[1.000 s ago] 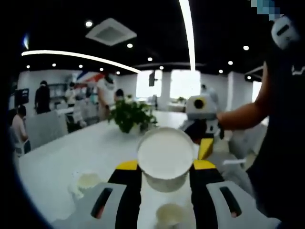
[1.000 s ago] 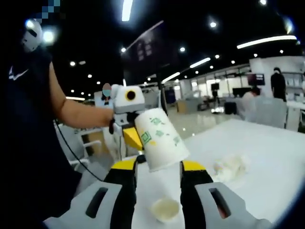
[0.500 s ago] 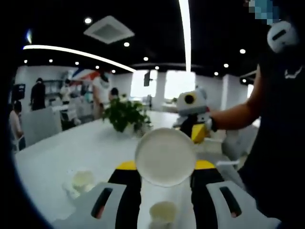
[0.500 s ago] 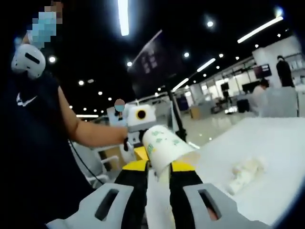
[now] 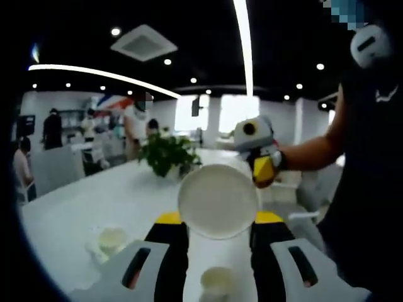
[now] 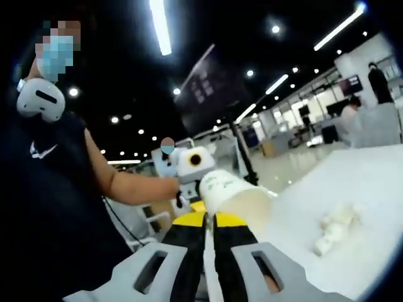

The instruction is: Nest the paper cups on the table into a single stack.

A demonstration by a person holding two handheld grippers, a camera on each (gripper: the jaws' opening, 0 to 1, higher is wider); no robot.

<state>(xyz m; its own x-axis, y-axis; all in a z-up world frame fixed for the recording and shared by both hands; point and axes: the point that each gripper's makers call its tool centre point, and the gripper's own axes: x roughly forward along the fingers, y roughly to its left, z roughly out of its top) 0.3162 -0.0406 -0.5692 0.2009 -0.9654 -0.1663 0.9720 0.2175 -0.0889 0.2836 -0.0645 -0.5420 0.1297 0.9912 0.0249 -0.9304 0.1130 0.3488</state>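
Below left tongs (image 5: 218, 221), table cup (image 5: 216, 282) shows.

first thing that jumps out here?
The paper cup held up between the left gripper's jaws, its pale round bottom facing the camera, dead centre of the left gripper view. In the right gripper view it lies on its side ahead of the right gripper, whose jaws are closed together, empty. Another cup stands on the white table below.

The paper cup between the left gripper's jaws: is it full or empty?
Empty. In the left gripper view the paper cup faces its mouth to the camera, and the inside is bare white down to the bottom.
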